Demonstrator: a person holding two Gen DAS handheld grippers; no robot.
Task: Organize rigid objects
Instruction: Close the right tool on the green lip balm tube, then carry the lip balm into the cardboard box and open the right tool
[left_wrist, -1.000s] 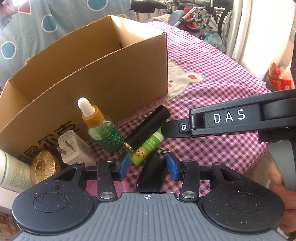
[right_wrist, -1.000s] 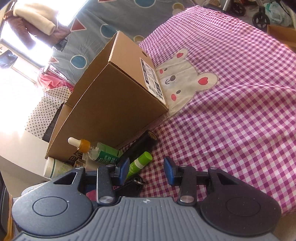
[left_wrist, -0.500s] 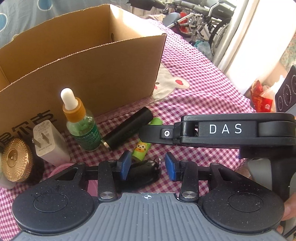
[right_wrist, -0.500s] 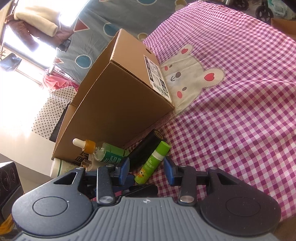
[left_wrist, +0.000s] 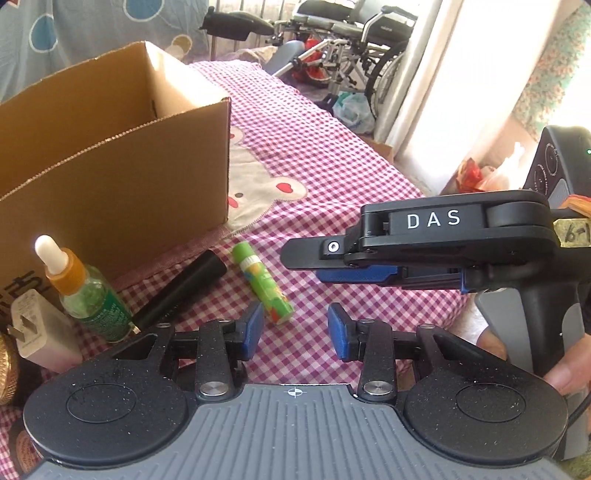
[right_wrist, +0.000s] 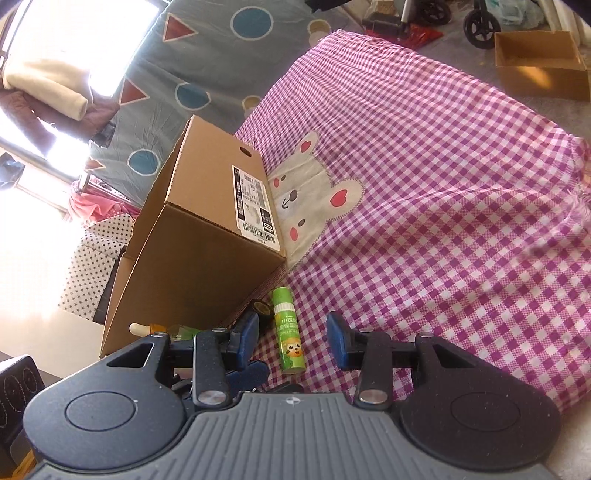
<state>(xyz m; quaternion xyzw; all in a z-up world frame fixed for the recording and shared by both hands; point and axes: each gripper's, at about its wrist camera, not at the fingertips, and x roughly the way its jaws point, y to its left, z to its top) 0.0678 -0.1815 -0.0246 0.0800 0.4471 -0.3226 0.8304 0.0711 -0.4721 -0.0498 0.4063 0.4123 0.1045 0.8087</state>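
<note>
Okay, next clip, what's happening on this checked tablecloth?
A person holds a gripper in each hand over small items lying beside an open cardboard box. Neither grips anything. The left gripper is open just short of a green tube, which lies flat on the cloth. The right gripper is open too, with the same tube lying between its fingers. A black cylinder, a dropper bottle and a white charger plug wait by the box.

Black matte left gripper (left_wrist: 295, 326) with 2 blue-padded fingers (left_wrist: 254, 326), silver screws, ribbed grey housing. Same build on right gripper (right_wrist: 291, 334); white "DAS" lettering, yellow tag, bare skin gripping.
</note>
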